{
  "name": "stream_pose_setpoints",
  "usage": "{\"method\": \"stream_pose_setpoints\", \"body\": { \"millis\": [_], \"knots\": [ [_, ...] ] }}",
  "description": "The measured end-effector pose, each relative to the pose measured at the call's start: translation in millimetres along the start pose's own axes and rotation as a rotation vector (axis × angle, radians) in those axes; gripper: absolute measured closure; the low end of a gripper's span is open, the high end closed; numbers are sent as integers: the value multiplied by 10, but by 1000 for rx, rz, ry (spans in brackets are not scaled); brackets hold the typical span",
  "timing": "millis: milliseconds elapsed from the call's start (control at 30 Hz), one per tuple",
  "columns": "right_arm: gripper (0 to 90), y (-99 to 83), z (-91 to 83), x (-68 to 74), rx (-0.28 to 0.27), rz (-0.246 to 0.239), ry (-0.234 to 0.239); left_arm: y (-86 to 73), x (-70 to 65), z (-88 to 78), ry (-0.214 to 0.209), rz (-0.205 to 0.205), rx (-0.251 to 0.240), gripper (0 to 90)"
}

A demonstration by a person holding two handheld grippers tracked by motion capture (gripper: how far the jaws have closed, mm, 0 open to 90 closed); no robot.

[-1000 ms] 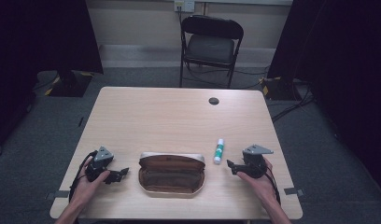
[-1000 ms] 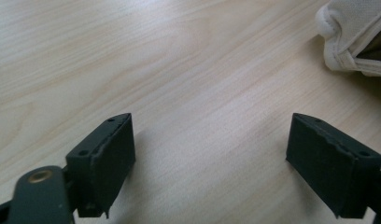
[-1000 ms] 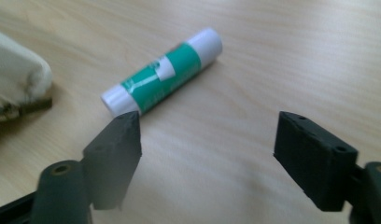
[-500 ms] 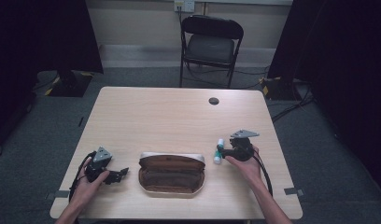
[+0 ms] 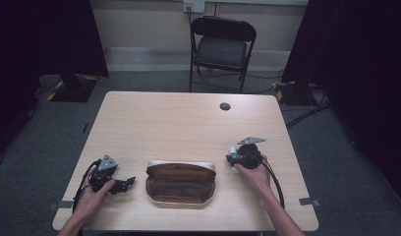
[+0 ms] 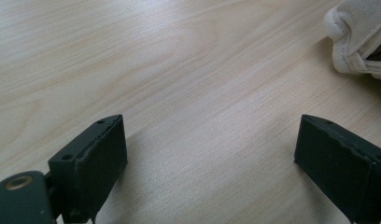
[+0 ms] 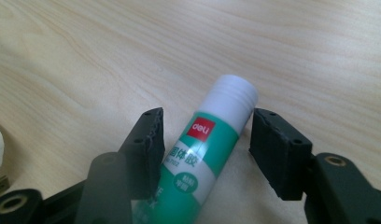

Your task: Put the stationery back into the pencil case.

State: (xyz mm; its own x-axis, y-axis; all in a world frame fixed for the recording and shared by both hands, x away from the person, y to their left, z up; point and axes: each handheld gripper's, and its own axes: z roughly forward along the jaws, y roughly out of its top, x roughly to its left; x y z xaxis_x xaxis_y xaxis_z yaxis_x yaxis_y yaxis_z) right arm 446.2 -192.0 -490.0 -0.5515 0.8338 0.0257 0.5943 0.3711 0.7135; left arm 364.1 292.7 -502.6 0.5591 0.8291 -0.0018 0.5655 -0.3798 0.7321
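Desk (image 5: 188, 123) from the high view: light wood, open brown pencil case (image 5: 181, 183) near the front edge, about midway along it. Left gripper (image 5: 128, 183) rests toward the front left corner, just beside the case's left end, held by the left hand (image 5: 93, 194). Right gripper (image 5: 231, 158) sits right of the case, toward the right edge, in the right hand (image 5: 255, 173); the glue stick (image 5: 233, 150) is mostly hidden under it, only white bits peeking out. Small dark round spot (image 5: 225, 106) near the back edge, too small to identify.

Left gripper view: jaws spread wide over bare desk, nothing between them. Pale fabric corner of the case (image 6: 359, 39) cut off at the upper right.

Right gripper view: green and white glue stick lies flat between the jaws, white cap pointing away, its lower end cut off. Jaws have just been closing; the left pad seems to touch, a gap shows at the right, so no grip yet.
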Motion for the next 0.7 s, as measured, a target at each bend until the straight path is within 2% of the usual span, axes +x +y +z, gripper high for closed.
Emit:
{"method": "stream_pose_setpoints", "body": {
  "millis": [200,333,500,567,633,700],
  "knots": [
    [508,-11,-16,-4,19,-4,-7,0,0,-1,1,3,2,87],
    [538,-10,-36,-1,30,5,6,0,0,0,0,1,1,87],
    [550,-43,-82,14,42,-18,7,0,0,0,1,2,1,87],
    [570,-72,-109,22,43,-23,-1,0,0,-1,1,2,2,87],
    [622,-89,-141,20,51,-49,4,0,0,-1,1,3,2,87],
    [637,-101,-168,17,61,-41,-4,0,-2,-2,2,1,3,87]
  ]
}}
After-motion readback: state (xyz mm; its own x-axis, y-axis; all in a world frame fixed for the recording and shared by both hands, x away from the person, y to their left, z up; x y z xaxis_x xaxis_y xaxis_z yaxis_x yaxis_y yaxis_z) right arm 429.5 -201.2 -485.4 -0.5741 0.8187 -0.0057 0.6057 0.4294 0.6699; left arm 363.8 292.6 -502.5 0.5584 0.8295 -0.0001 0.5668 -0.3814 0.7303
